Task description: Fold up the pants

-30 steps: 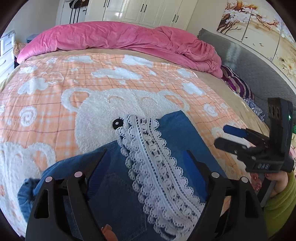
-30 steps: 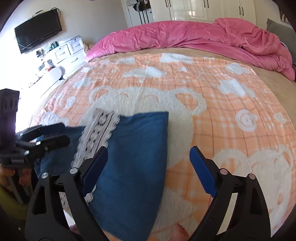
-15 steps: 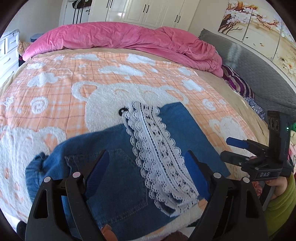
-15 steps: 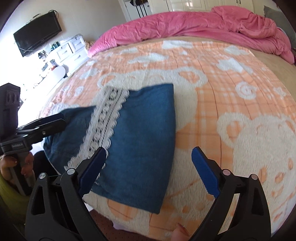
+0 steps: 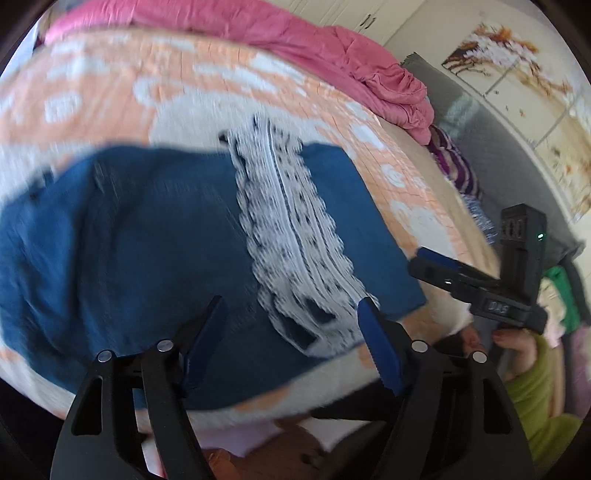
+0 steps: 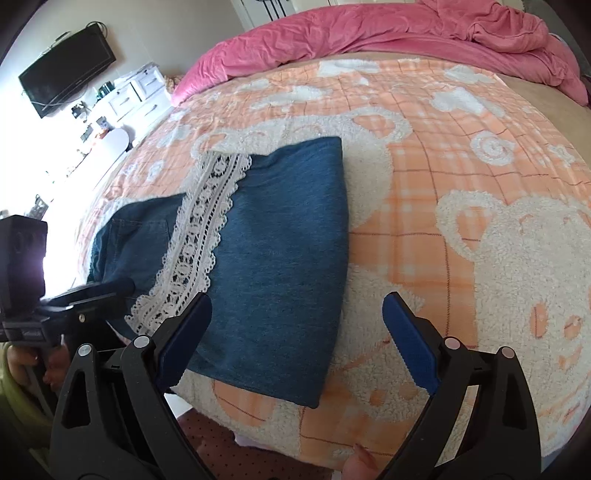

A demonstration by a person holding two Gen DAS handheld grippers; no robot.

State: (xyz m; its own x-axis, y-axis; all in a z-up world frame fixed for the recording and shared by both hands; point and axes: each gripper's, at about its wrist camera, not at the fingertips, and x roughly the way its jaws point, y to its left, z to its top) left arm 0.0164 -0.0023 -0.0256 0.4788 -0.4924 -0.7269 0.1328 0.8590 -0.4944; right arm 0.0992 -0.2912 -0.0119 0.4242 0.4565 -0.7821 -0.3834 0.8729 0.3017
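Blue denim pants point(image 5: 140, 236) with a white lace band point(image 5: 291, 229) lie folded near the front edge of the bed. They also show in the right wrist view point(image 6: 280, 258), with the lace point(image 6: 199, 236) on their left. My left gripper point(image 5: 291, 332) is open and empty, above the pants' near edge. My right gripper point(image 6: 295, 328) is open and empty, above the pants' near right corner. Each gripper shows in the other view, the right one point(image 5: 439, 262) and the left one point(image 6: 110, 288). The left wrist view is blurred.
The bed carries an orange and white bear blanket point(image 6: 461, 177) and a pink duvet point(image 6: 369, 33) at the far end. A grey headboard point(image 5: 476, 122) stands on the right. A dresser and TV point(image 6: 66, 70) stand on the left. Floor point(image 6: 236, 443) lies below the bed edge.
Both grippers have drawn back toward the bed's front edge and stayed open. The left view has swung, so more of the pants shows. The pants lie as before.
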